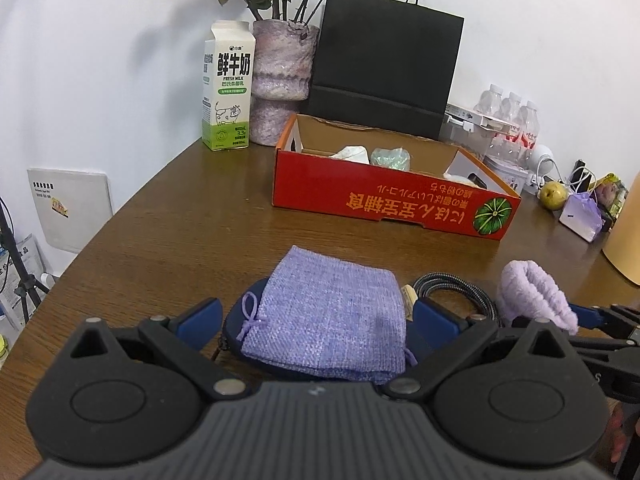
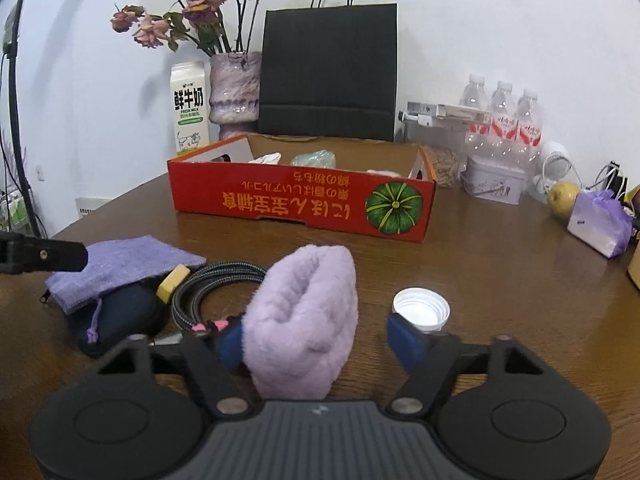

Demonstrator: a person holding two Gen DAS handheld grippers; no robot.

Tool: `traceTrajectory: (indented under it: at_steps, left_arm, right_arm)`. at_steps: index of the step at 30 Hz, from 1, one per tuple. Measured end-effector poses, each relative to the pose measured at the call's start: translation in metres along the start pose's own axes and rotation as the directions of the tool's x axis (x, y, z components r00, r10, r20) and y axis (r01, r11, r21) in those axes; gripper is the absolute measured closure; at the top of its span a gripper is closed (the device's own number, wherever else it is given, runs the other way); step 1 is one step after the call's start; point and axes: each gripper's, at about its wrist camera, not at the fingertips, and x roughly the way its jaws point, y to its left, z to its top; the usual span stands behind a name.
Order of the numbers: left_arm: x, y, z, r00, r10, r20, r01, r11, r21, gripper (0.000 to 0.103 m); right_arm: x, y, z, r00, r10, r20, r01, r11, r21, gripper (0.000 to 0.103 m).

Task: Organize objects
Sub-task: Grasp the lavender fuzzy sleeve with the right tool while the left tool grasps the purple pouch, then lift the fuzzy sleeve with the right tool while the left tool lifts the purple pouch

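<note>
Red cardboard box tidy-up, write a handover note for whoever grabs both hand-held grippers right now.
Left hand-held gripper: open, straddling the lilac woven drawstring pouch, which lies on a dark navy zip case.
Right hand-held gripper: not yet clamped; the fluffy lilac scrunchie touches its left finger, with a gap to its right one.
Done: the red cardboard box already holds a few wrapped items.
Left: pouch, case, scrunchie, braided black cable and white bottle cap are all on the brown wooden table.

Dark case (image 1: 240,332) mostly hidden under pouch (image 1: 328,312), seemingly.
</note>
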Motion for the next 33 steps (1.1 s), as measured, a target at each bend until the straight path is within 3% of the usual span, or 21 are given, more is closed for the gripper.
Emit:
traceTrajectory:
  at_steps: [1, 3, 8, 16, 20, 28, 33]
  left_arm:
    - [0.001, 0.0, 0.0, 1.0, 0.002, -0.002, -0.002, 1.0, 0.001, 0.0]
    - [0.003, -0.001, 0.0, 1.0, 0.004, -0.011, -0.004, 1.0, 0.005, 0.0]
    - [0.013, -0.008, 0.002, 0.999, 0.007, -0.051, -0.005, 0.999, 0.045, 0.0]
    - [0.036, -0.021, 0.017, 0.994, 0.031, -0.109, -0.011, 0.983, 0.184, 0.0]
    - [0.051, -0.024, 0.018, 0.986, 0.013, -0.168, 0.023, 0.977, 0.212, 0.0]
    - [0.056, -0.016, 0.014, 0.992, -0.001, -0.128, 0.02, 0.989, 0.145, 0.0]
    - [0.049, -0.016, 0.011, 0.995, 0.01, -0.096, 0.004, 0.99, 0.139, 0.015]
  right_arm:
    - [0.0, 0.0, 0.0, 1.0, 0.005, 0.0, -0.005, 1.0, 0.001, 0.062]
    - [0.001, 0.0, 0.0, 1.0, 0.005, -0.004, -0.005, 1.0, 0.001, 0.073]
    - [0.002, -0.002, 0.0, 1.0, 0.012, -0.007, -0.012, 1.0, 0.014, 0.073]
    - [0.001, -0.002, 0.0, 1.0, 0.018, -0.005, -0.018, 1.0, 0.011, 0.073]
    - [0.002, -0.001, 0.0, 1.0, 0.02, -0.005, -0.02, 1.0, 0.01, 0.073]
    - [0.001, -0.001, 0.0, 1.0, 0.021, -0.006, -0.021, 1.0, 0.011, 0.073]
    - [0.001, -0.001, 0.0, 1.0, 0.024, -0.006, -0.024, 1.0, 0.009, 0.073]
